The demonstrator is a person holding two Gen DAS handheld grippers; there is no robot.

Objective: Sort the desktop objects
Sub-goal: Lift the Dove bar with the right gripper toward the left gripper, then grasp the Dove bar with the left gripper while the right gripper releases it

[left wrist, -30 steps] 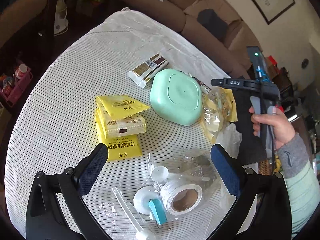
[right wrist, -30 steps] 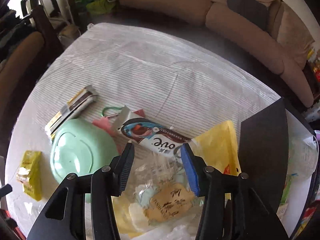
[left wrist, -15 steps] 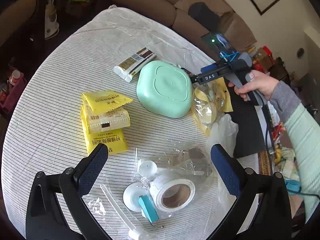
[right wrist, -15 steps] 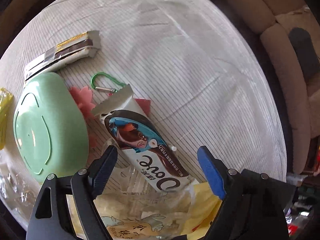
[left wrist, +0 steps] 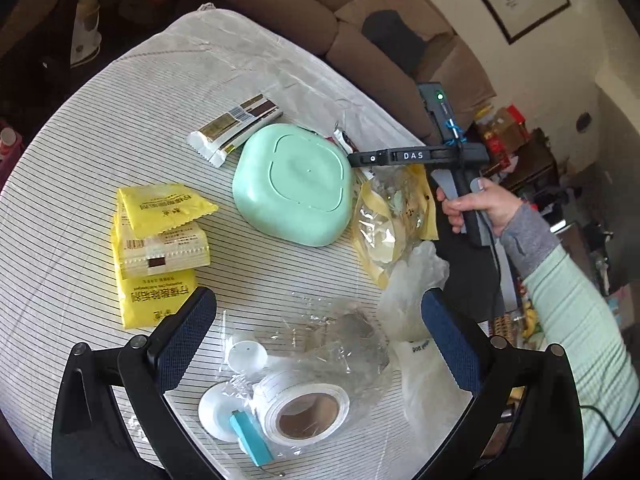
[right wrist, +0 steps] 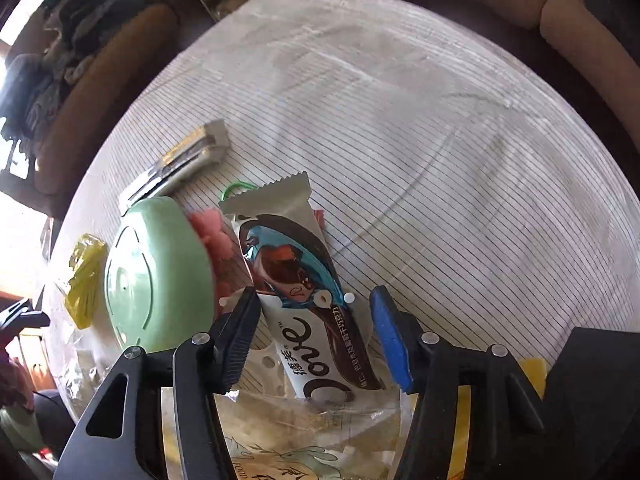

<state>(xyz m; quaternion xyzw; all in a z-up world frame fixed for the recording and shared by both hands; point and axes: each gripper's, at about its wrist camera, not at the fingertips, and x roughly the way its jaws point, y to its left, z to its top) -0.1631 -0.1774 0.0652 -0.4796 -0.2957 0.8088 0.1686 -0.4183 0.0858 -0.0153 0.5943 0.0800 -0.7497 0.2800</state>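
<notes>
The right hand-held gripper [right wrist: 312, 316] stands wide open around the Dove chocolate bar [right wrist: 304, 300] on the tabletop [right wrist: 440, 140], while the left hand-held gripper [left wrist: 316, 320] is wide open above the tape roll [left wrist: 304, 412].

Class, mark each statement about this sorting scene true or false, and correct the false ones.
1. The right gripper is open around the Dove chocolate bar. True.
2. The left gripper grips the roll of labels. False: it is open above it, holding nothing.
3. The mint-green box has its lid off. False: the lid is on.
4. The yellow sachets lie stacked on the striped tablecloth. True.
</notes>
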